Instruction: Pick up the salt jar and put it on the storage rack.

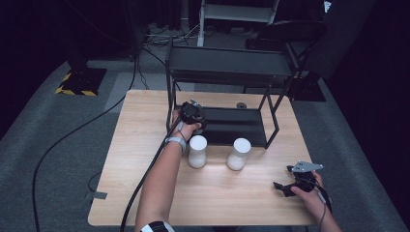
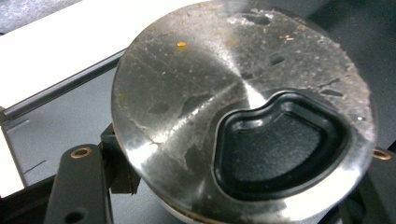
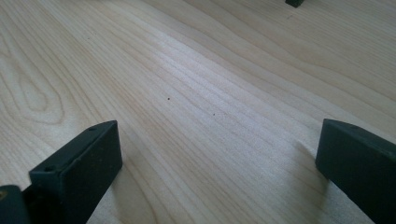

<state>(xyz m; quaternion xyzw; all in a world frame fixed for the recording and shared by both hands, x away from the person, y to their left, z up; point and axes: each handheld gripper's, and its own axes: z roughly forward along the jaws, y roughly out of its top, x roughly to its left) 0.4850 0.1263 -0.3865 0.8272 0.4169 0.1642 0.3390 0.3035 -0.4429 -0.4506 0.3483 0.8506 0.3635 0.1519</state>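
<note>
My left gripper (image 1: 193,114) hangs over the left end of a black rack's lower shelf (image 1: 241,130), shut on a round metal object (image 2: 196,93). In the left gripper view that object's flat, scuffed silver face has a black kidney-shaped recess (image 2: 280,149), and a black finger (image 2: 81,182) shows beside its lower left edge. My right gripper (image 1: 283,186) is low over the wooden table (image 1: 145,145) near the front right corner. Its jaws stand wide open (image 3: 219,154) with bare wood between them.
Two white cylinders (image 1: 197,151) (image 1: 238,153) stand on the table just in front of the rack. The rack's upper shelf (image 1: 227,65) overhangs the back of the table. A small dark round piece (image 1: 241,105) lies behind the rack. A black cable (image 1: 145,179) trails along the left arm.
</note>
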